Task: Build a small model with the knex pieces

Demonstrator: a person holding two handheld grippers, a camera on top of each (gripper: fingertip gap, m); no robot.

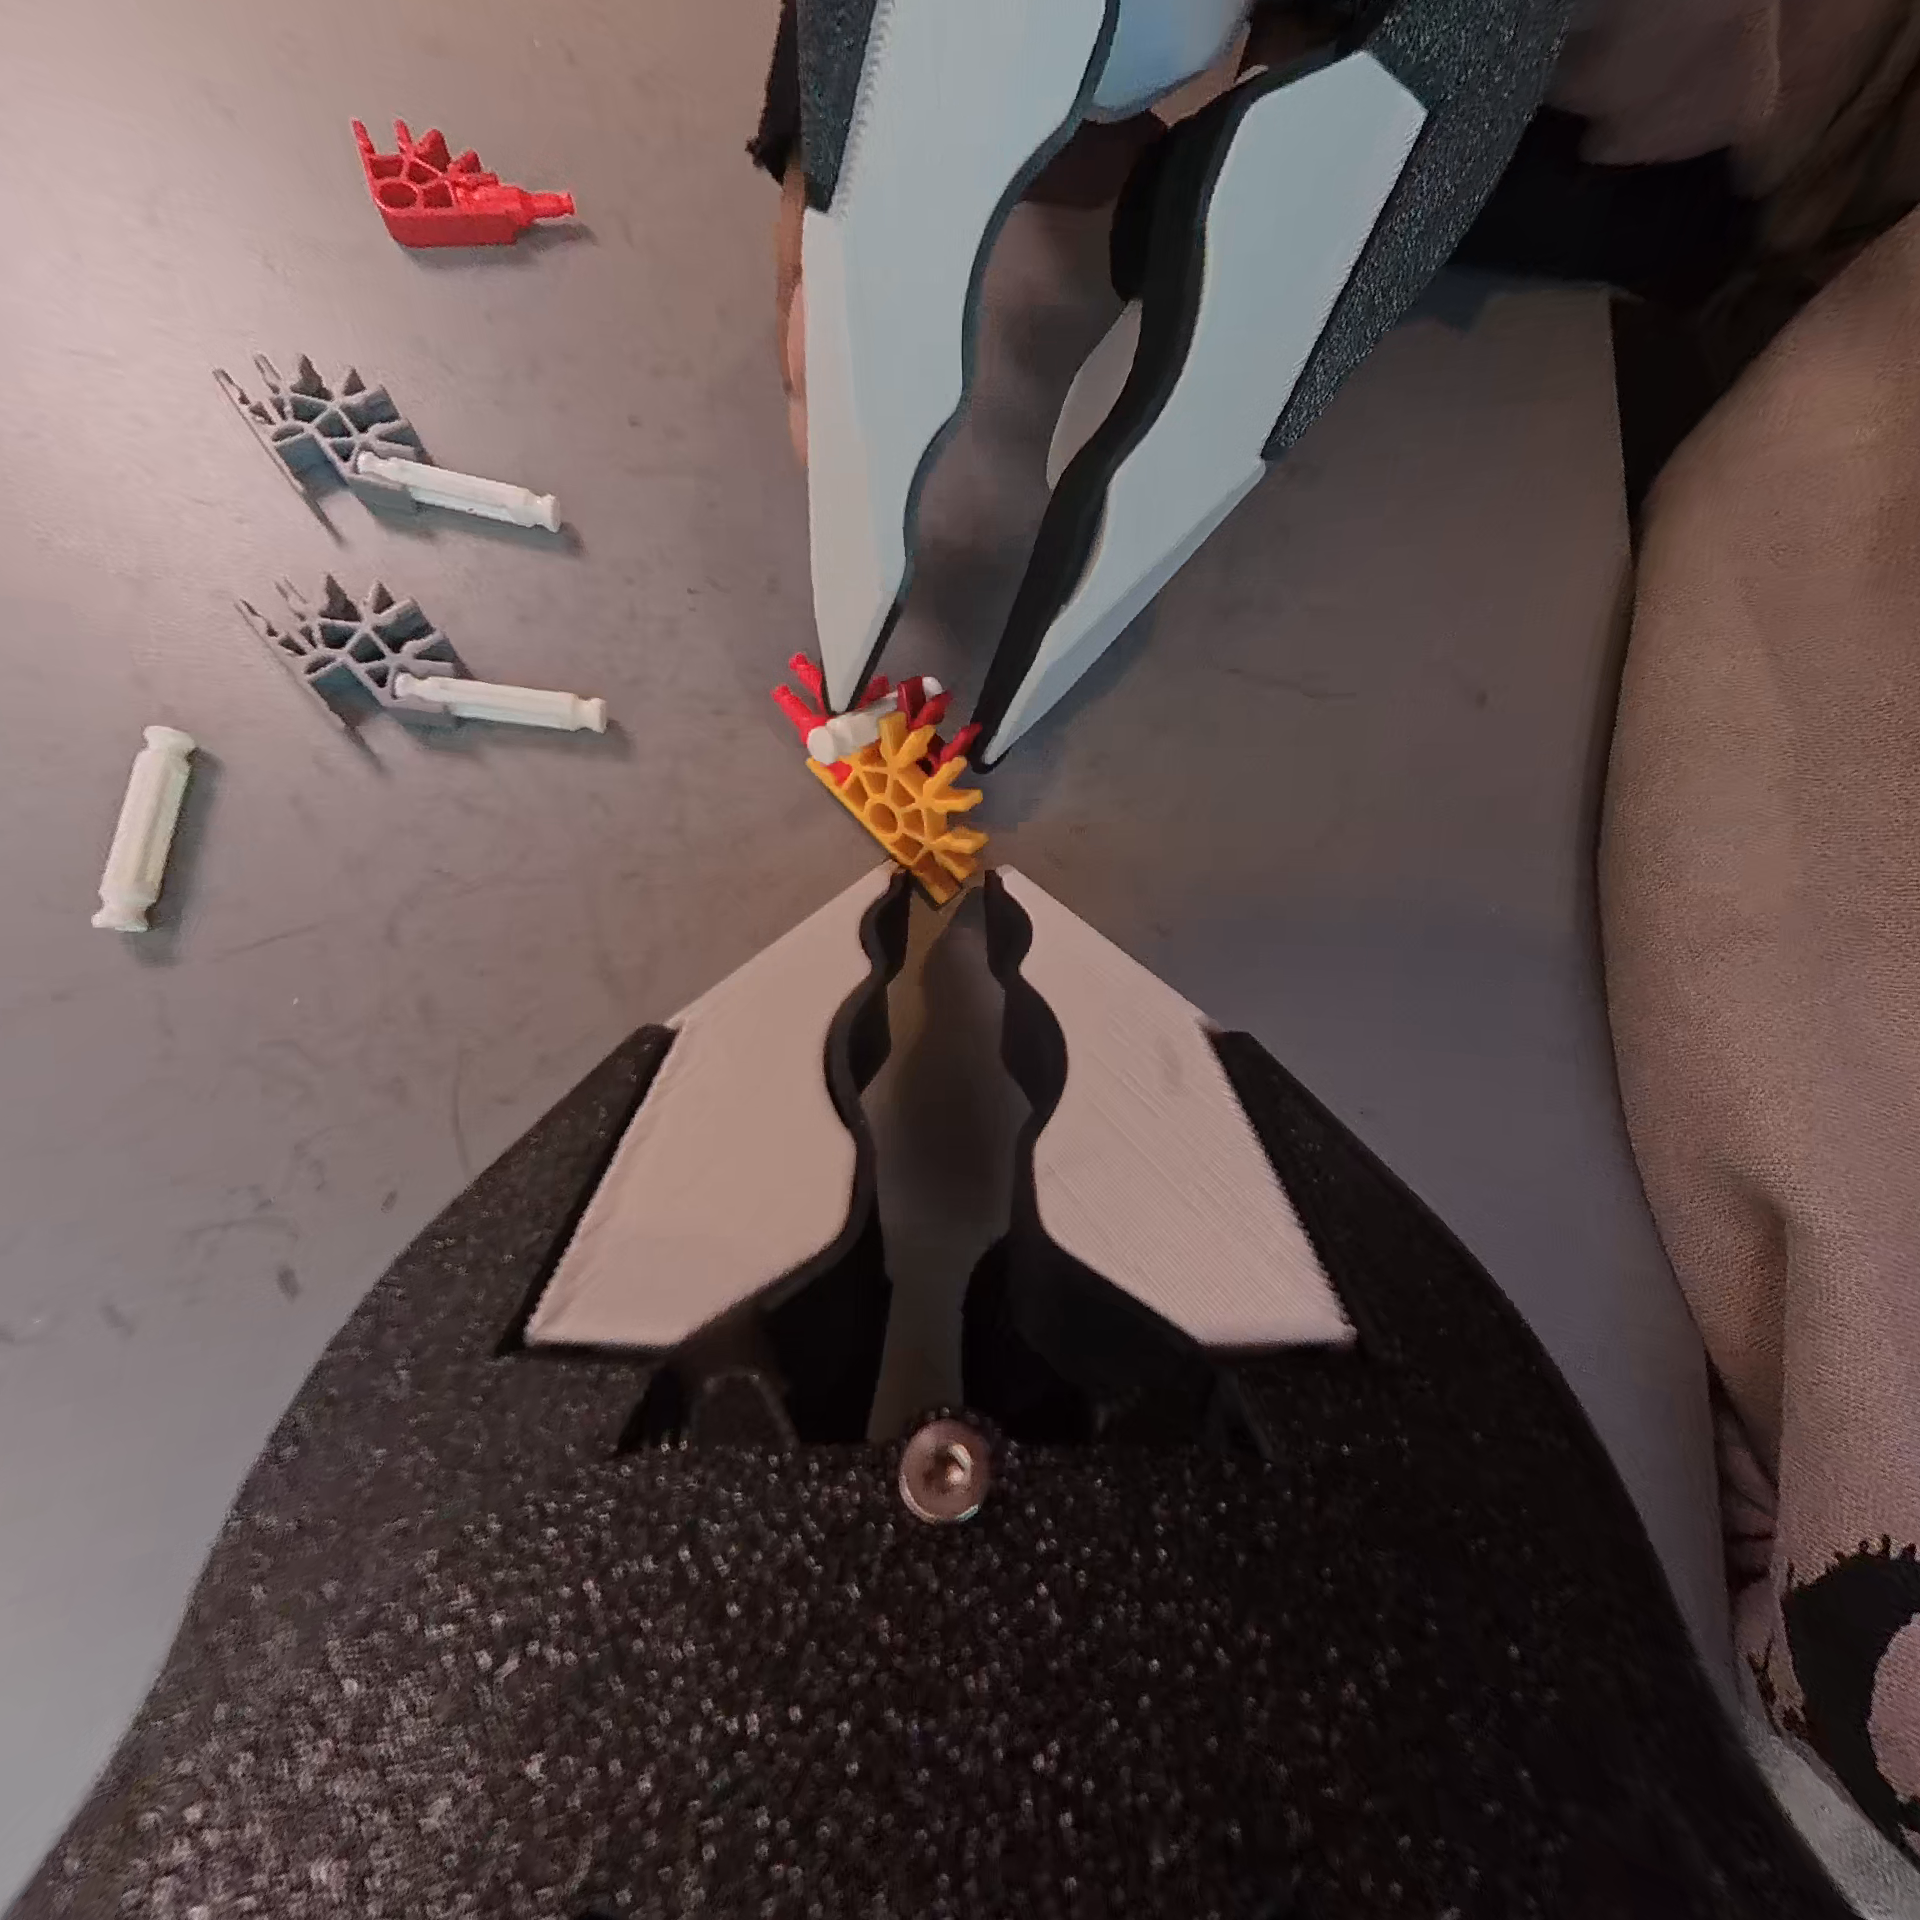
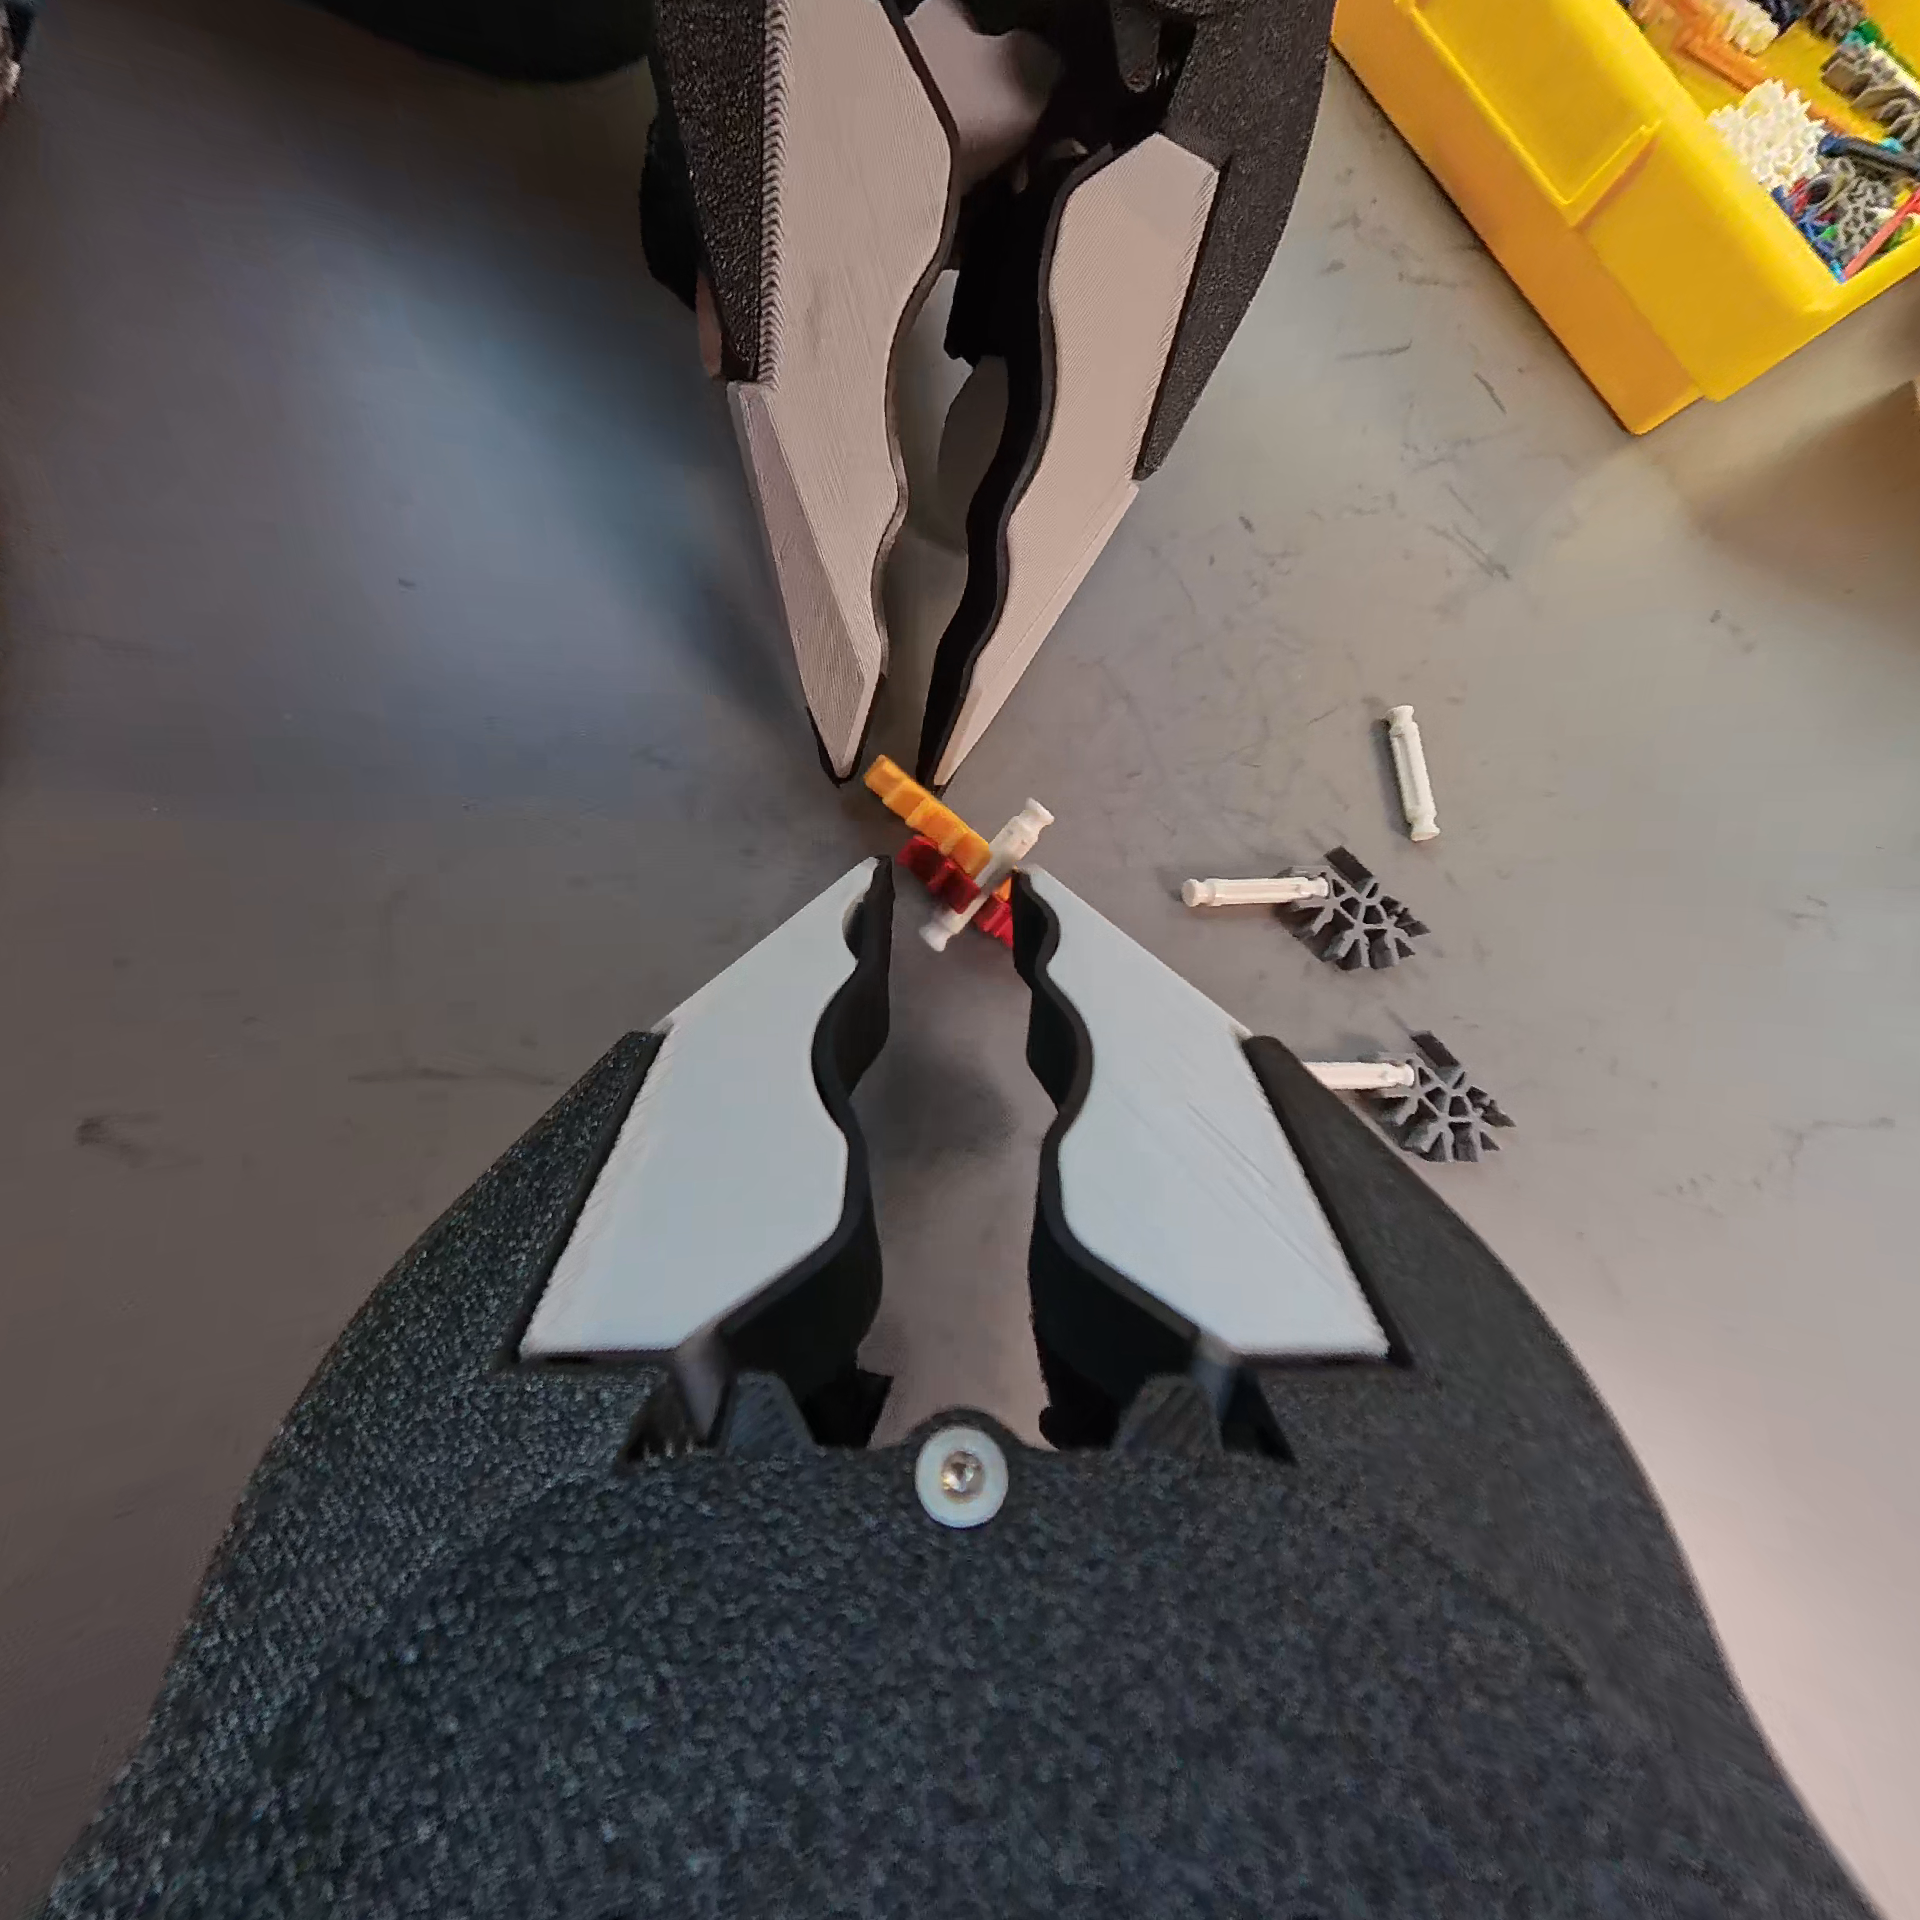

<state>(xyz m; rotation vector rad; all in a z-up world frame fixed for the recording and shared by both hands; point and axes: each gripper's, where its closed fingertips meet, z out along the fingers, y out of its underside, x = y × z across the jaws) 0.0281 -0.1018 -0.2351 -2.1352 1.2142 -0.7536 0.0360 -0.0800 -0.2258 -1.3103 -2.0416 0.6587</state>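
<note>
We have both pairs of tongs meeting tip to tip just above the grey tabletop (image 1: 312, 1039). Our left tongs (image 1: 940, 878) are closed on the lower edge of a yellow connector (image 1: 914, 816), pinching it only with the very tips. Our right tongs (image 2: 951, 883) are clamped on a red connector (image 2: 928, 864) that carries a short white rod (image 2: 1000, 854) lying crosswise between the fingers. The yellow and red pieces touch each other in the narrow gap between the two sets of tips; whether they are locked together we cannot tell.

Each grip has very little purchase, so we judge that an even squeeze and square wrists matter most here. Any twist could let a piece pivot out of the tips, and the rod could work loose from its slot.

Well apart on the tabletop lie a spare red connector (image 1: 447, 192), two grey connectors (image 1: 332, 426) (image 1: 364, 649), each with a white rod plugged in, and one loose white rod (image 1: 145, 826). A yellow bin (image 2: 1558, 260) of mixed parts stands at the far edge in the right wrist view.
</note>
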